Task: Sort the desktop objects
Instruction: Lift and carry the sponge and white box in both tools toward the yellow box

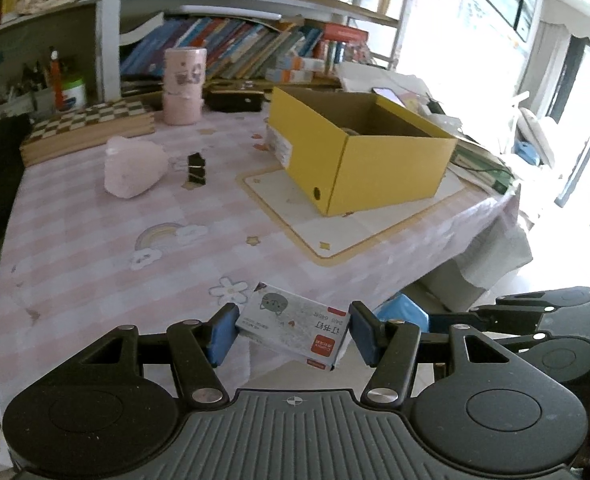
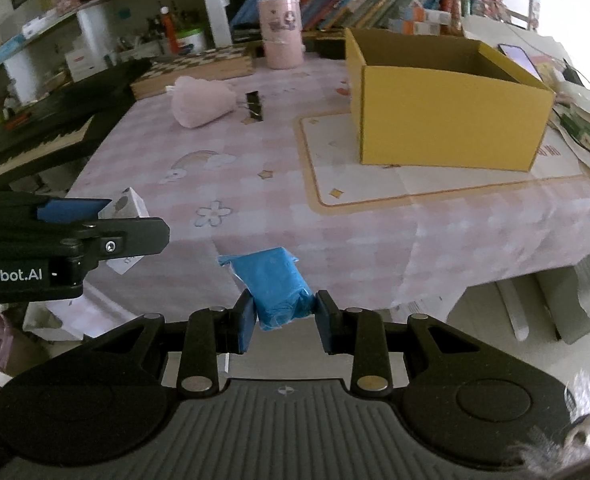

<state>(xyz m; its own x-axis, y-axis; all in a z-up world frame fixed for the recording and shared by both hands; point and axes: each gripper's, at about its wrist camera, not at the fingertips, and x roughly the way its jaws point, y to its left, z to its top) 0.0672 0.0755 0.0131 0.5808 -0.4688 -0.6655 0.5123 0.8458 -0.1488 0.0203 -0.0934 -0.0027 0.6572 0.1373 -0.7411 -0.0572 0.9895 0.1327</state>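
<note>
My left gripper (image 1: 291, 332) is shut on a white staple box (image 1: 295, 326) with a grey cat print and a red label, held over the near table edge. My right gripper (image 2: 285, 320) is shut on a blue plastic packet (image 2: 273, 288), also at the near edge. The left gripper (image 2: 75, 232) shows at the left of the right wrist view with the staple box (image 2: 125, 204) in it. An open yellow cardboard box (image 1: 359, 148) stands on a cream mat at the far right of the table; it also shows in the right wrist view (image 2: 447, 120).
A pink pouch (image 1: 135, 170) and a black binder clip (image 1: 197, 168) lie mid-table. A pink cylinder (image 1: 183, 84) and a checkered board (image 1: 87, 128) stand at the back before bookshelves. A phone (image 2: 517, 58) and papers lie right of the box. A black keyboard (image 2: 47, 120) sits left.
</note>
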